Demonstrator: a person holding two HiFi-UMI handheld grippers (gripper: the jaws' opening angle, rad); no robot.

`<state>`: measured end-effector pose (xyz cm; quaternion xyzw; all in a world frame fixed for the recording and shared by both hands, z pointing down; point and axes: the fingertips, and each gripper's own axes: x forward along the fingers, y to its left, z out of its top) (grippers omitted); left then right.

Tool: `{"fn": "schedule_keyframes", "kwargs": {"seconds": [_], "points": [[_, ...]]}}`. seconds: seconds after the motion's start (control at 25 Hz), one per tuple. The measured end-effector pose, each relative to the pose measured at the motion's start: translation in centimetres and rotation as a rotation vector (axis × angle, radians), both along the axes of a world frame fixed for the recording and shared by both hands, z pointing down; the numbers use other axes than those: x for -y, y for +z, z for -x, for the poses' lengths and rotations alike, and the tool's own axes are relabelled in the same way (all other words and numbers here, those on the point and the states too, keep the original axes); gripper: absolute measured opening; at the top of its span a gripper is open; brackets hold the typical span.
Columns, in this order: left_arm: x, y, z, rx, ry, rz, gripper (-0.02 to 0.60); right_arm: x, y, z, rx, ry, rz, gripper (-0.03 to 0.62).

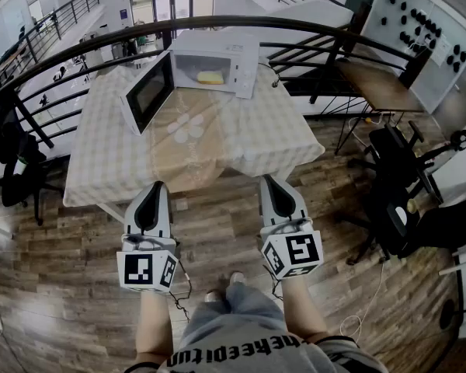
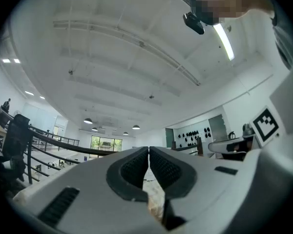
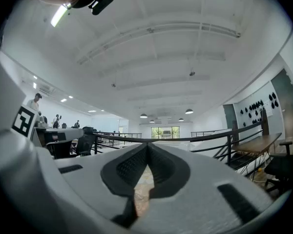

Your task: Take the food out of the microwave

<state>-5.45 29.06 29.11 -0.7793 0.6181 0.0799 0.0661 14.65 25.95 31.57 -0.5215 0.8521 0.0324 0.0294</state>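
Note:
A white microwave (image 1: 217,62) stands at the far end of a cloth-covered table (image 1: 190,142), its door (image 1: 149,92) swung open to the left. Inside lies the yellow food (image 1: 210,77). My left gripper (image 1: 157,185) and right gripper (image 1: 266,180) hover side by side at the table's near edge, well short of the microwave. Both are shut with nothing between their jaws. In the left gripper view the left gripper (image 2: 149,150) has its pads meeting; in the right gripper view the right gripper (image 3: 147,146) is the same. Both views look over the table toward the ceiling.
A dark curved railing (image 1: 311,31) runs behind the table. A black office chair (image 1: 408,173) stands at the right, another dark chair (image 1: 15,173) at the left. A wooden desk (image 1: 377,84) sits at the back right. The floor is wood planks.

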Motion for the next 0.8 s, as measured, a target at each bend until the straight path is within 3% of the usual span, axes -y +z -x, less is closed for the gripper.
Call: {"fn": "schedule_keyframes", "kwargs": {"seconds": [0.8], "points": [[-0.7, 0.1, 1.0, -0.014, 0.033, -0.018, 0.011, -0.9, 0.2, 0.2, 0.018, 0.060, -0.017, 0.005]]}}
